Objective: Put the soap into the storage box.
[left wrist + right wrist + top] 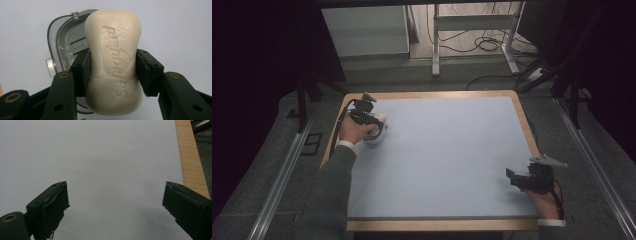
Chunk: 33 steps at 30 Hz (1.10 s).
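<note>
A cream bar of soap (113, 62) with embossed lettering is clamped at its waist between the black jaws of my left gripper (113, 71). Just beneath it lies a clear grey soap dish (65, 42) on the pale blue mat. In the high view the left gripper (374, 122) holds the soap (381, 118) over the dish (377, 137) near the mat's far left corner. My right gripper (512, 177) rests near the front right of the mat, and its jaws (115, 210) stand wide apart over bare mat.
The pale blue mat (442, 155) covers a wooden table (524, 120), whose edge strip (191, 157) runs close beside the right gripper. Beyond the table stand a white cabinet (364, 30), a metal frame (474, 22) and floor cables (489, 45).
</note>
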### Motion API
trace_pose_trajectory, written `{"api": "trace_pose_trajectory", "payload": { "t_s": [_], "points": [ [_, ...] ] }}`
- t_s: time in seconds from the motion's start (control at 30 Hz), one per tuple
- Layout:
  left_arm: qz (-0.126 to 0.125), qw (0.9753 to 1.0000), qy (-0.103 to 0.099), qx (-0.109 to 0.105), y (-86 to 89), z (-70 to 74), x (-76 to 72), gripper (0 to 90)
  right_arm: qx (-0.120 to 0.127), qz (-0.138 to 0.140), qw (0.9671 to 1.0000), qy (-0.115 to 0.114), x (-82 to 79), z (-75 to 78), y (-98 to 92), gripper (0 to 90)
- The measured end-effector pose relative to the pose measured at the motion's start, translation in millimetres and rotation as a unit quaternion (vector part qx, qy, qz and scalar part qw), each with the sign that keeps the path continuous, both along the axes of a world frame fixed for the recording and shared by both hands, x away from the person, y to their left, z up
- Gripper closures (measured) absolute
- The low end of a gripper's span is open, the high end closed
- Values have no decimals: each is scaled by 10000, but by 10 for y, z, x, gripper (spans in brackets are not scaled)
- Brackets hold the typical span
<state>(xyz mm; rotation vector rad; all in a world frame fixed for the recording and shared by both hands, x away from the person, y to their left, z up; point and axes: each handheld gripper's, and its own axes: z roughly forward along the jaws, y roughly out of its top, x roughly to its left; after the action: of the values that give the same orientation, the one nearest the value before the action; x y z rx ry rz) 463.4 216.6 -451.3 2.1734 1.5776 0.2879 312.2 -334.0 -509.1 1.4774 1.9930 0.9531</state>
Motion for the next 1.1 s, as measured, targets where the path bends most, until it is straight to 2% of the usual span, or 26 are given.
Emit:
{"api": "trace_pose_trajectory", "payload": {
  "t_s": [0.1, 0.17, 0.23, 0.37, 0.43, 0.47, 0.5, 0.57, 0.83, 1.0, 1.1],
  "points": [
    [116, 9999, -2, -13, 8, -48, 20, 495, -16, -6, 10000, 14, 1, -7, 4, 61],
    [105, 9999, 15, -11, 14, -58, 24, 495, -14, -11, 10000, 10, 1, -7, 2, 62],
    [117, 9999, 14, 89, 15, -81, 31, 494, -14, -11, 10000, 0, 1, -6, -2, 62],
    [213, 9998, -28, 51, 24, -118, 38, 492, -22, -7, 10000, 5, 1, -8, -1, 61],
    [235, 9995, -175, -67, 39, -102, 28, 448, -17, -10, 10000, 5, 1, -6, 1, 61],
    [235, 9995, -175, -67, 39, -102, 28, 414, -13, -17, 10000, 6, 0, -6, 1, 61],
    [218, 9993, -236, -166, 38, -74, 18, 394, -18, -11, 10000, 2, 1, -7, -1, 61],
    [217, 9992, -284, -178, 37, -61, 10, 375, -27, -10, 10000, 6, 1, -8, 0, 62],
    [-27, 9986, -412, -326, -13, -12, -68, 316, -26, 5, 10000, -9, -3, -1, 11, 62],
    [-180, 9974, -524, -451, -51, 44, -124, 297, -23, -15, 10000, -7, 0, -5, -4, 62],
    [-380, 9959, -663, -488, -82, 107, -220, 283, -13, -19, 10000, -12, -3, 1, -2, 62]
  ]
}}
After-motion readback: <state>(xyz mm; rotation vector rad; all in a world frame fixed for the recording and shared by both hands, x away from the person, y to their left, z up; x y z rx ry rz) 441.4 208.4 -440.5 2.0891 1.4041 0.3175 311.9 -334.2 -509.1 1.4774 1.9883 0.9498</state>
